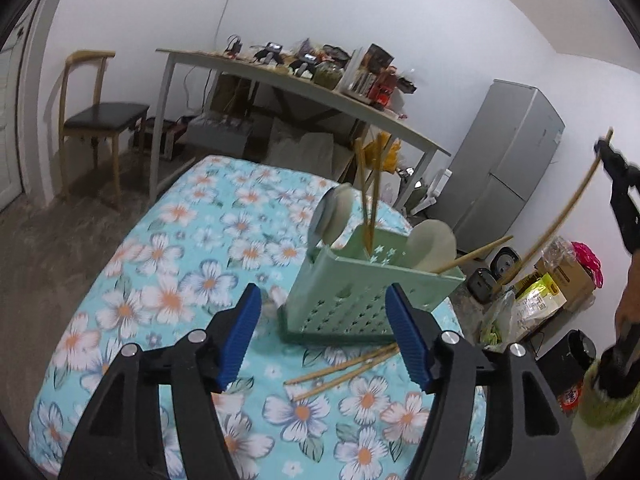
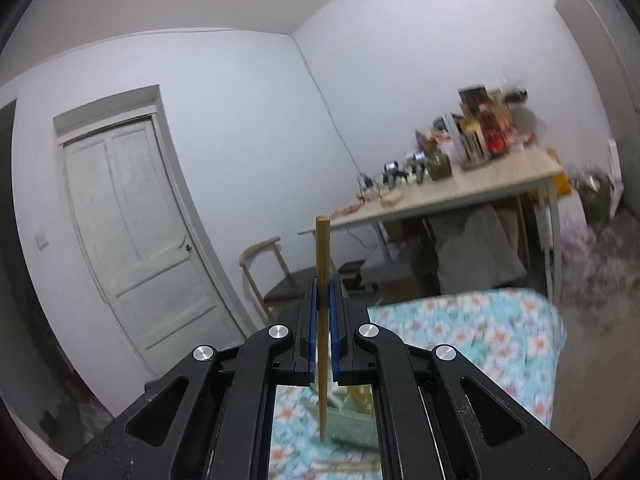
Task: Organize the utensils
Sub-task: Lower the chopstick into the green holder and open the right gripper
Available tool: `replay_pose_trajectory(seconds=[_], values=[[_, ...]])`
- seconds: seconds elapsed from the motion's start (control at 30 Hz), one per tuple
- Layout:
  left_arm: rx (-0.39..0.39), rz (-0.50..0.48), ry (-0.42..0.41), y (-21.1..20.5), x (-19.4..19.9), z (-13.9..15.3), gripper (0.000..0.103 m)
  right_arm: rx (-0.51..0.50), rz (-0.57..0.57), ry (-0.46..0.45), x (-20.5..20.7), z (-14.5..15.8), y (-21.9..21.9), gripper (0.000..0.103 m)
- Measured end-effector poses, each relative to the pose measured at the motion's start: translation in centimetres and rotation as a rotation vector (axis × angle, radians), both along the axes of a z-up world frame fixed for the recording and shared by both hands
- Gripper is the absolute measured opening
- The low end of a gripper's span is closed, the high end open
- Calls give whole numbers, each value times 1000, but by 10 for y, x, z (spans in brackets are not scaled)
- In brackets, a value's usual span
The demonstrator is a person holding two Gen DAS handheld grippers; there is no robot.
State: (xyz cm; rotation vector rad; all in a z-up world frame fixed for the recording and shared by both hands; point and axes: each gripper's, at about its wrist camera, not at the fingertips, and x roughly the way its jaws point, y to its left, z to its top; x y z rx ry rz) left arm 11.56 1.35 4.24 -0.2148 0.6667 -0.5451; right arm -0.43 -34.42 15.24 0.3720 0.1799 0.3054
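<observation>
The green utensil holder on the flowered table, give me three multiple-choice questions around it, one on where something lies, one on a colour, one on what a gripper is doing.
1. Where do the loose chopsticks lie?
A. On the cloth in front of the holder
B. On the chair
C. On the grey fridge

2. What colour are the gripper pads?
A. Red
B. Blue
C. Yellow

3. What is the right gripper doing?
A. Standing open and empty
B. Clamping a spoon
C. Clamping one chopstick

Answers:
1 A: the loose chopsticks lie on the flowered tablecloth just in front of the green utensil holder.
2 B: the left gripper shows blue ribbed pads, set wide apart with nothing between them.
3 C: the right gripper has its pads pressed on a single held chopstick that stands upright between them.
</observation>
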Motion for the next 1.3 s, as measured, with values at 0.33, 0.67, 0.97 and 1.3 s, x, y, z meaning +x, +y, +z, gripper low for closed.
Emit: replay_pose_trajectory(seconds=[0.33, 0.67, 0.97, 1.3], values=[[30, 5, 43, -3, 0, -17, 64, -109, -9, -4, 58, 0, 22, 4], [59, 11, 36, -4, 2, -25, 65, -289, -26, 91, 108, -59, 55, 4], [59, 22, 39, 0, 3, -25, 65, -318, -33, 126, 101, -75, 61, 28], [59, 26, 35, 1, -2, -25, 65, -225, -82, 50, 69, -47, 39, 44]])
